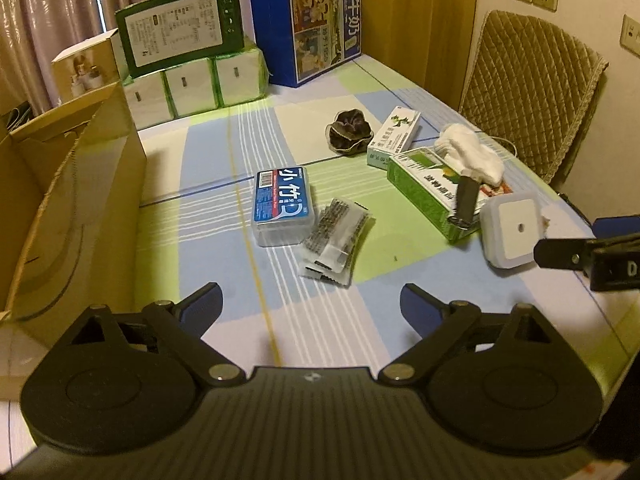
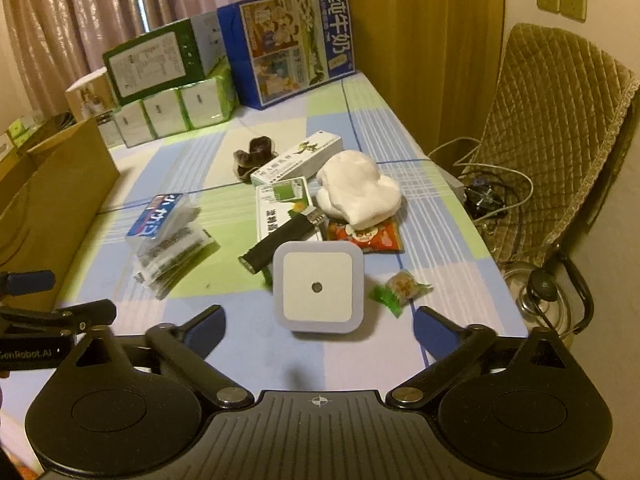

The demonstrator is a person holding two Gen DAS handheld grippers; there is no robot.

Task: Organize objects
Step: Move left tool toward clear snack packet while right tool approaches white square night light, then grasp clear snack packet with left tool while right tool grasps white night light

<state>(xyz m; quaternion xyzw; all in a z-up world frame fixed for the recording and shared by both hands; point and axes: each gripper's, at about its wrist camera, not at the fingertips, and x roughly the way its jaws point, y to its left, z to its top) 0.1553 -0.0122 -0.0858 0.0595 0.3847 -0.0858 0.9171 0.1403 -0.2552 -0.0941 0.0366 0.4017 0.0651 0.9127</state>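
Checked tablecloth (image 1: 248, 152) in blue, green and white fills the left wrist view. The left gripper (image 1: 311, 308) hovers low above it, jaws spread wide with nothing between them. Just beyond lies a clear floss-pick case (image 1: 281, 206) with a blue label, touching a crinkled clear packet (image 1: 335, 244) on its right. Further right, a green box (image 1: 430, 190) carries a dark lighter (image 1: 464, 202) and a white cloth (image 1: 472, 154). A white square night light (image 1: 512, 232) sits beside that box, with the right gripper's finger (image 1: 560, 254) near it at the frame's edge. An open cardboard box (image 1: 76, 200) stands on the left. Cartons are stacked at the far end.

Right wrist view: the right gripper (image 2: 318, 330) also has its jaws spread wide, gripping nothing. The night light (image 2: 318, 286) rests on the cloth just ahead, roughly centred between the fingers, not touched. A small green-wrapped candy (image 2: 400, 288) lies just to its right. Behind it are the lighter (image 2: 280, 242), the green box (image 2: 280, 204), the white cloth (image 2: 358, 194) and a red snack packet (image 2: 366, 236). The floss-pick case (image 2: 162, 214) and clear packet (image 2: 172, 256) lie left. A padded chair (image 2: 560, 140) stands at the right.
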